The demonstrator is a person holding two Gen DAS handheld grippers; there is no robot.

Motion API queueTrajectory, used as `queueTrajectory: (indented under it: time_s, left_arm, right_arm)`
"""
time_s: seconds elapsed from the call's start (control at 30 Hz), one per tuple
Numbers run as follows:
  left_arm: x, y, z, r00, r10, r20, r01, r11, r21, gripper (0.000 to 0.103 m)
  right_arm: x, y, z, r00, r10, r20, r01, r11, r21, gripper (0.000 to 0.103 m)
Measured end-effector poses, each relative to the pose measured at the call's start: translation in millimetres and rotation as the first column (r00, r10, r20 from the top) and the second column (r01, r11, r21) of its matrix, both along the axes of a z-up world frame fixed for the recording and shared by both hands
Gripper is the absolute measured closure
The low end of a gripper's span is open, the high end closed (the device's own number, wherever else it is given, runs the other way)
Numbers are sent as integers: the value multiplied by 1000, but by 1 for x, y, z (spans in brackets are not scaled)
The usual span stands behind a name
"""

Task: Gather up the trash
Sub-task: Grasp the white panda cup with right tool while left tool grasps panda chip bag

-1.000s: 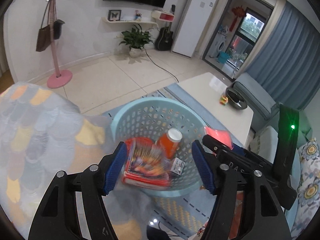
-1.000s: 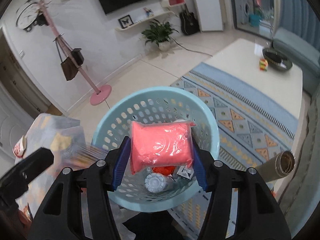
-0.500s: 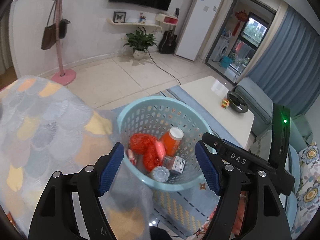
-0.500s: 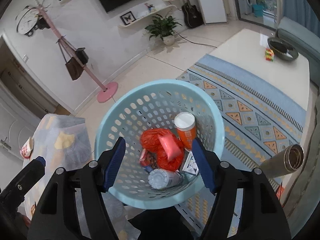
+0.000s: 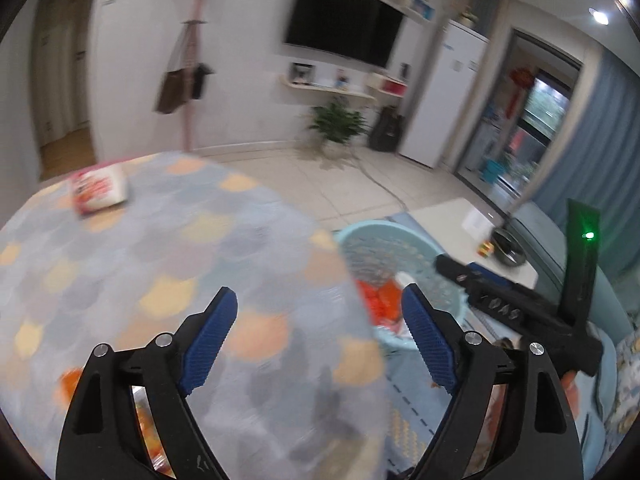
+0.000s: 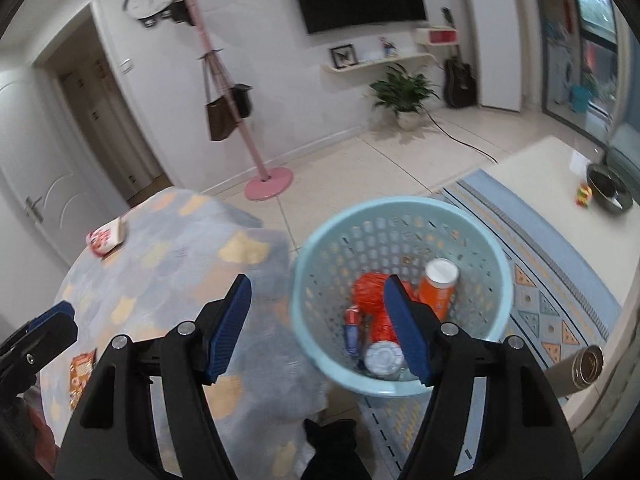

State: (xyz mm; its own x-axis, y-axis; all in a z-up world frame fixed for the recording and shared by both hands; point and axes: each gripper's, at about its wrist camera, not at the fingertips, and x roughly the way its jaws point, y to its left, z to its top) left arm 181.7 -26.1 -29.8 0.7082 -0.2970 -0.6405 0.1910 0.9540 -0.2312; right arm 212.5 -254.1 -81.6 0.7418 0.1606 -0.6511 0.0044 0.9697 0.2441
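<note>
A light blue perforated basket [image 6: 320, 248] stands on the floor beside a round table [image 6: 180, 256] with a scale-pattern cloth. It holds a red bag [image 6: 370, 292], an orange bottle [image 6: 438, 288] and a grey-capped bottle [image 6: 384, 358]. The basket also shows in the left wrist view [image 5: 372, 236]. A red-and-white packet [image 5: 100, 192] lies at the table's far edge, also in the right wrist view [image 6: 105, 237]. An orange wrapper [image 6: 80, 376] lies near the front left. My left gripper [image 5: 320, 340] is open and empty over the table. My right gripper [image 6: 316, 324] is open and empty above the basket's left rim.
A pink coat stand [image 6: 268, 184] with bags stands behind the table. A low white coffee table [image 6: 560, 172] with a dark bowl [image 6: 608, 190] is at the right, on a patterned rug [image 6: 560, 280]. A metal cylinder [image 6: 580, 368] lies at the right.
Both grippers let go of their trash into the basket and stand open. Both have since swung left, the left one now over the table.
</note>
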Motion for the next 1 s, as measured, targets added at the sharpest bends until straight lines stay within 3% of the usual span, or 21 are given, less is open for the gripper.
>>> queueTrajectory:
  time_s: [0.2, 0.37, 0.57, 0.7, 0.77, 0.93, 1.0]
  left_arm:
    - [-34, 62, -6, 988, 151, -21, -151, 989, 2, 21]
    - [-56, 104, -28, 963, 250, -100, -250, 968, 13, 21]
    - [-67, 130, -62, 929, 312, -197, -316, 949, 13, 21]
    - [-69, 138, -71, 918, 326, -225, -340, 940, -27, 23]
    - [-68, 135, -72, 918, 336, -211, -344, 939, -1, 24]
    - [-63, 109, -75, 919, 367, -142, -340, 923, 181, 47]
    - [-64, 102, -76, 925, 361, -119, -331, 919, 216, 54]
  right_arm:
    - [-8, 31, 3, 998, 69, 1, -69, 998, -12, 38]
    - [-13, 55, 1, 993, 116, -6, -116, 993, -25, 38]
    - [-16, 74, -3, 989, 148, -19, -149, 988, -45, 38]
    - [-20, 78, -3, 988, 156, -20, -157, 986, -59, 38]
    - [-21, 79, -3, 987, 157, -19, -158, 986, -62, 38]
    - [-23, 81, -3, 987, 159, -21, -160, 985, -68, 38]
    - [-24, 82, -3, 987, 161, -23, -162, 984, -71, 38]
